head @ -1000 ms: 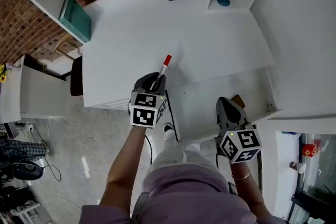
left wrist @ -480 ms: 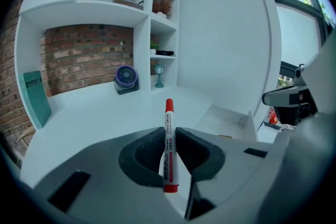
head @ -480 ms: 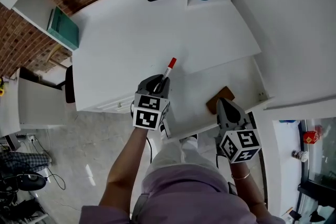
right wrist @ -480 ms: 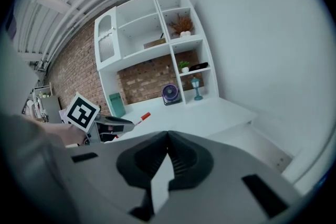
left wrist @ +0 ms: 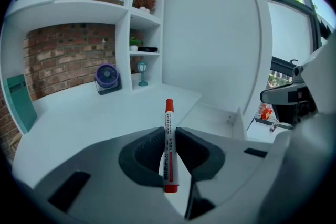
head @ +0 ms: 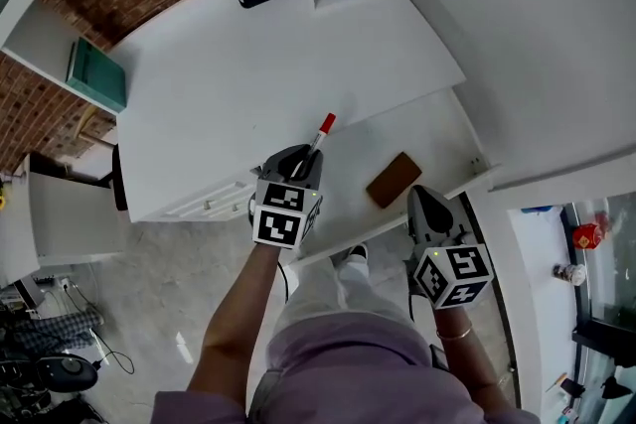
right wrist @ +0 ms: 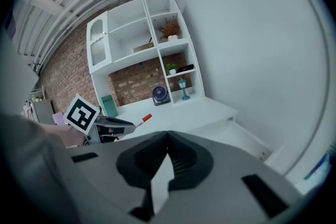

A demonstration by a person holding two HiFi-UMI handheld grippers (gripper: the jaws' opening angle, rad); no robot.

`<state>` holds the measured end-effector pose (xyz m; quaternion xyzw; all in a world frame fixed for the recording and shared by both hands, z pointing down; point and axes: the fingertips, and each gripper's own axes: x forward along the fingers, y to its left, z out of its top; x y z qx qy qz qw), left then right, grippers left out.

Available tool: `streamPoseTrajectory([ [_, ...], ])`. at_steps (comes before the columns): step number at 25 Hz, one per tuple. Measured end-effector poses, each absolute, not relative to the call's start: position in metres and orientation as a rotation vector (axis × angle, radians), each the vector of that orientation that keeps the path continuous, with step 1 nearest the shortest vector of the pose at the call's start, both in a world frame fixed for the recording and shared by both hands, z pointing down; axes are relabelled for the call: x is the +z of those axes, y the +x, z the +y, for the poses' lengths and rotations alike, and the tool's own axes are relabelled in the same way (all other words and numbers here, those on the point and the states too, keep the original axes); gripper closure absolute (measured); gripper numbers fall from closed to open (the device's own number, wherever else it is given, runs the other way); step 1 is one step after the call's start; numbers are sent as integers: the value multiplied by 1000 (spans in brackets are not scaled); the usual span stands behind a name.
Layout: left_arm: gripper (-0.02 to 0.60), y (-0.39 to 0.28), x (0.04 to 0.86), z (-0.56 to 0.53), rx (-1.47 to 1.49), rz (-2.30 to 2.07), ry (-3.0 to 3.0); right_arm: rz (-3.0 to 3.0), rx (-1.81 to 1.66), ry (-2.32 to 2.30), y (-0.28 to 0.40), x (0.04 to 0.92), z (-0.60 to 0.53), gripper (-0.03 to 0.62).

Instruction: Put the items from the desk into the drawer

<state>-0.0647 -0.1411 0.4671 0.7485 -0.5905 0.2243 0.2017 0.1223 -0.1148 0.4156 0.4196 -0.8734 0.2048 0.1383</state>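
Red-capped marker [left wrist: 168, 150] pinched in left tongs [left wrist: 169, 132], right tongs [right wrist: 167, 138] closed empty, drawer [head: 435, 146] partly hidden.

Ahead of me a round purple fan [left wrist: 106, 77] stands against the red brick wall [left wrist: 58, 55], just left of the tall white shelf unit [left wrist: 129, 34]. In that unit's lowest nook I see a small blue lantern-shaped lamp [left wrist: 142, 72] standing upright. Higher up sits a tuft of dried brown plant [left wrist: 146, 0]. A flat teal box [left wrist: 17, 97] stands on edge at my far left. A large window [left wrist: 294, 23] fills my right, and grey floor [head: 169, 313] lies below.
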Motion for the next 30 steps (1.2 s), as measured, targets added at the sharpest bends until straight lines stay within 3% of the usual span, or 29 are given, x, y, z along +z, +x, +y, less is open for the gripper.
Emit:
streamPoseTrajectory([
  [16,515,11,511,-159,723,-1453,2172,-2432,663,1362,183,431,-114,591],
  [30,515,31,563,-169,920,-1319,2204,-2345,709,1463,199,442,-109,591],
])
